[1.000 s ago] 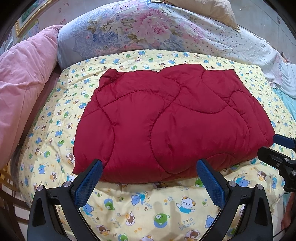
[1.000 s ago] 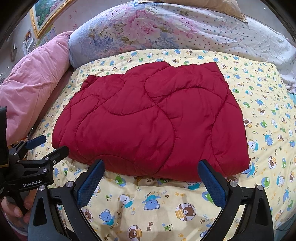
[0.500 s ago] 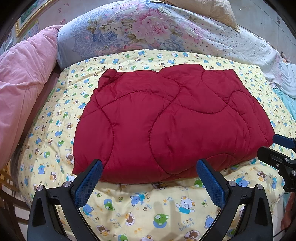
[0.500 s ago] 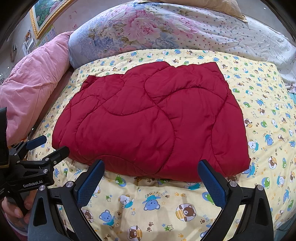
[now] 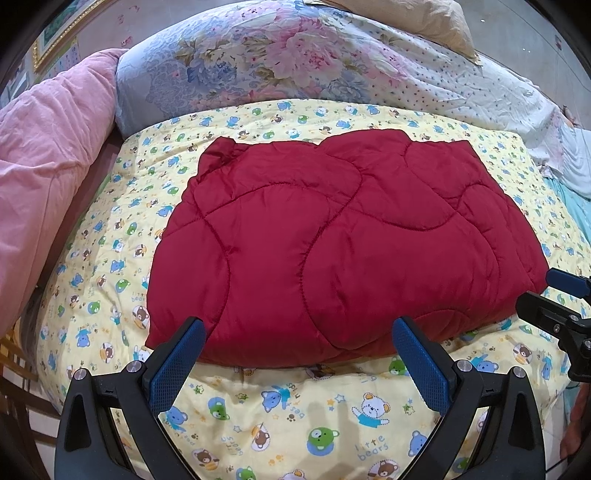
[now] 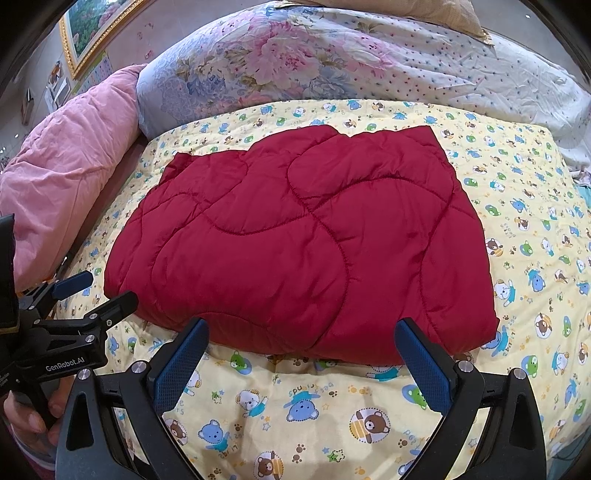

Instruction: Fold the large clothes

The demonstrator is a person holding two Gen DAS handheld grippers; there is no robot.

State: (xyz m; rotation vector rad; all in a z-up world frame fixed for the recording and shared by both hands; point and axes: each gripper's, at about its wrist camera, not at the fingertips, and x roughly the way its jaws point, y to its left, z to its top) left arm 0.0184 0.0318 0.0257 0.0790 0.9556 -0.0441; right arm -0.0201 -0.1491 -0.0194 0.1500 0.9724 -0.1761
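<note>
Garment: a dark red quilted padded garment [image 5: 332,251], folded into a thick rectangle, lies flat in the middle of the bed; curved stitch lines run over its top surface.
Bed cover: a yellow cotton sheet printed with small cartoon bears [image 5: 295,413] is under the garment and shows on all sides of it.
Left gripper: the black two-finger gripper with blue pads [image 5: 295,328] is above the near edge of the garment; its fingers stand wide apart and hold nothing. In the right wrist view it appears at the left edge [image 6: 92,288], also with the fingers apart, close to the left near corner of the garment.
Right gripper: the second black gripper with blue pads [image 6: 299,328] is just before the near edge of the garment, fingers wide and holding nothing.
Behind the garment: a pale blue floral quilt [image 6: 295,62] lies across the far side of the bed.
Left side: a pink crumpled duvet [image 5: 48,155] is beside the yellow sheet.
Wall: a picture in a gold frame [image 6: 92,29] hangs at the upper left.
</note>
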